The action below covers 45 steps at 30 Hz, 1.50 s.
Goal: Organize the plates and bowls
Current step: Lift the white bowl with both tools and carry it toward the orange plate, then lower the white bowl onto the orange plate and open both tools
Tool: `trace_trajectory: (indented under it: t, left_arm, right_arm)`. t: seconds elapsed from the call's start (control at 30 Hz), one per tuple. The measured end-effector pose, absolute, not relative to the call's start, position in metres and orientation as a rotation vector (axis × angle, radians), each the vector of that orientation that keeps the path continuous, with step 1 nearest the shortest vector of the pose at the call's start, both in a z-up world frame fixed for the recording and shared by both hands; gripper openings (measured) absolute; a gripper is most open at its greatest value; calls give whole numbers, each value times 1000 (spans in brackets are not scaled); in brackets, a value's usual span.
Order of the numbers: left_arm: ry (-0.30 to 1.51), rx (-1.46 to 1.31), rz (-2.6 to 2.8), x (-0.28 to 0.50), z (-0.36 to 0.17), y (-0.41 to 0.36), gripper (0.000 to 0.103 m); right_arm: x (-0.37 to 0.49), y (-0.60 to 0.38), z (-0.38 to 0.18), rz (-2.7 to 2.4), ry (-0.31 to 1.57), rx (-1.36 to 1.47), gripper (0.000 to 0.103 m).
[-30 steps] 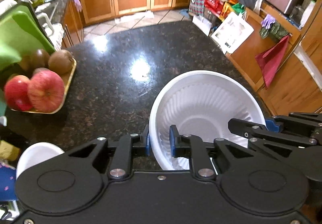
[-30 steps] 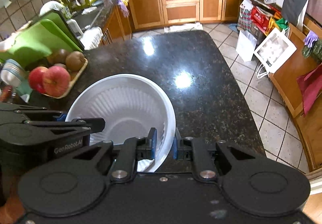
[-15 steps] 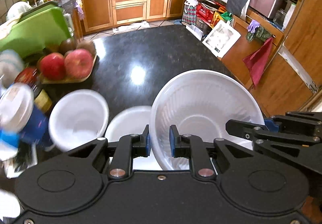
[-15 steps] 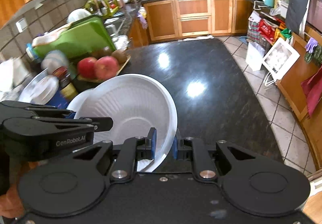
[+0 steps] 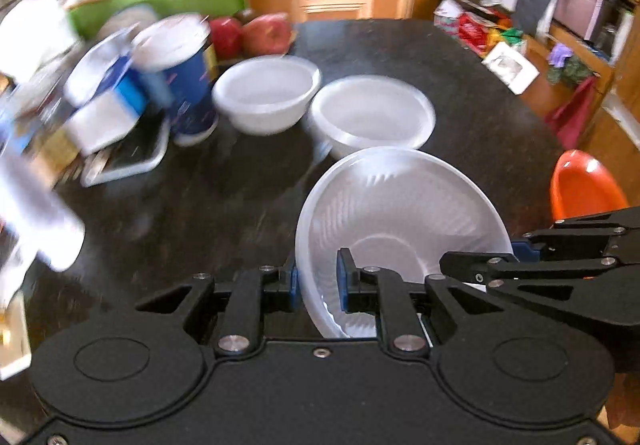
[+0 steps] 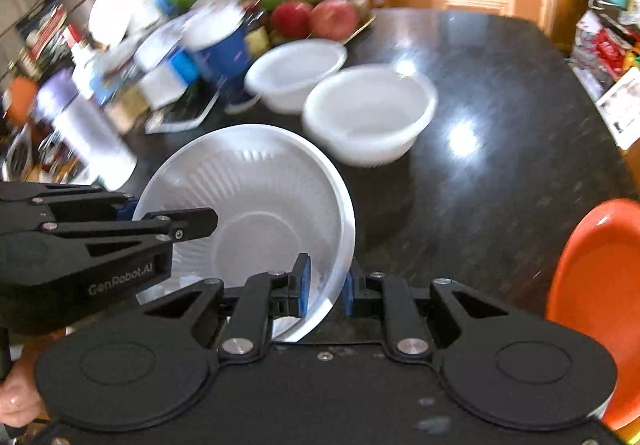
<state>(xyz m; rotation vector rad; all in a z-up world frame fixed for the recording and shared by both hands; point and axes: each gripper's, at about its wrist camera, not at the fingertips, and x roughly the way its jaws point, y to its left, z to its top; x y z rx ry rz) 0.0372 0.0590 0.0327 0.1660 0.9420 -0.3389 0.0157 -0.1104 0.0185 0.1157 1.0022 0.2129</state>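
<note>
now the ribbed white bowl (image 5: 400, 221), rim pinched by left gripper (image 5: 317, 283) and right gripper (image 6: 325, 291), has swung toward two white bowls (image 5: 372, 113) (stacking likely next).

We read only one piece of text: "GenRobot.AI", printed in pale letters on the black side of the left gripper (image 6: 124, 223), which shows at the left edge of the right wrist view. The blue canister (image 5: 182, 85) and the cartons beside it carry printing, and so do the packets at the far right of the counter, but blur leaves all of it unreadable for us.
</note>
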Motion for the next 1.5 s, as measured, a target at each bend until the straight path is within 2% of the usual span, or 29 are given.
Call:
trace_trajectory:
  t: [0.4, 0.83, 0.97, 1.1, 1.2, 1.33, 1.43, 1.5]
  left_arm:
    - [1027, 25, -254, 27, -8, 96, 23]
    - [1032, 48, -315, 45, -18, 102, 26]
    - [1011, 41, -350, 46, -13, 106, 34]
    - [971, 55, -349, 45, -8, 108, 48]
    - [929, 76, -326, 43, -4, 111, 49]
    - [897, 60, -325, 45, 4, 117, 59]
    - [868, 56, -322, 47, 13, 120, 60]
    - [852, 63, -326, 50, 19, 119, 64]
  right_arm:
    - [-4, -82, -14, 324, 1042, 85, 19]
    - [15, -87, -17, 287, 1032, 116, 22]
    - [13, -87, -19, 268, 1017, 93, 28]
    - [14, -88, -17, 266, 1008, 90, 33]
    - [14, -91, -13, 255, 985, 96, 42]
    - [13, -95, -5, 236, 940, 85, 59]
    - [11, -98, 3, 207, 899, 72, 61]
    - [10, -101, 9, 196, 882, 66, 62]
